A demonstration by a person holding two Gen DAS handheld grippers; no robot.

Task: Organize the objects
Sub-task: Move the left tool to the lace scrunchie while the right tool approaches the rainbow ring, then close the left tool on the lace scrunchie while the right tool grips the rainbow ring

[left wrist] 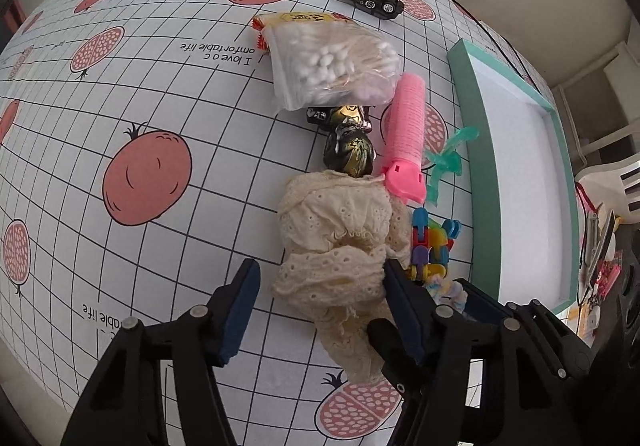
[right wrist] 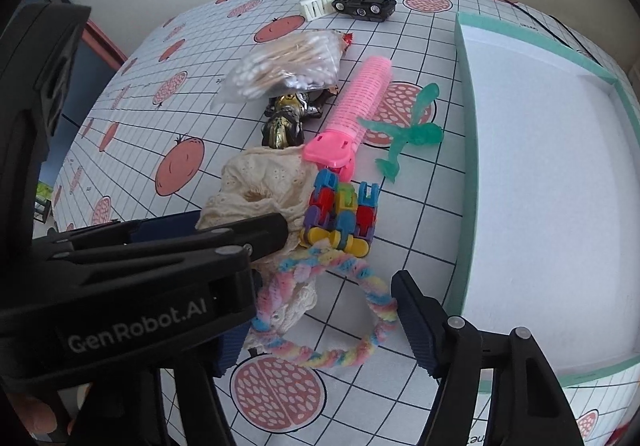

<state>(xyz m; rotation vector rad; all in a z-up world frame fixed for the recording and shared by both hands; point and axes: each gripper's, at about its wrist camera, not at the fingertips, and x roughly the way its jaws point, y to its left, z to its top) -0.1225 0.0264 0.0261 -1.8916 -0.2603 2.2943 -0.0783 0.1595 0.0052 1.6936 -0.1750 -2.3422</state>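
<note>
A cream lace cloth (left wrist: 336, 238) lies bunched on the table, and my left gripper (left wrist: 320, 306) stands open astride its near end. The right-hand finger touches the cloth's edge. In the right wrist view the same cloth (right wrist: 260, 186) sits behind the left gripper's fingers (right wrist: 276, 224). My right gripper (right wrist: 320, 310) is open around a pastel braided ring (right wrist: 332, 350) flat on the table. Its left finger is largely hidden behind the left gripper. A teal-rimmed box (right wrist: 464, 166) with a white inside lies to the right.
Beyond the cloth lie a coloured link toy (right wrist: 344, 214), a pink hair roller (right wrist: 356, 102), a green translucent toy (right wrist: 408, 130), a black-gold figure (right wrist: 286, 118) and a bag of cotton swabs (right wrist: 280, 66). A white clip (right wrist: 316, 2) and black toy car (right wrist: 364, 6) sit at the far edge.
</note>
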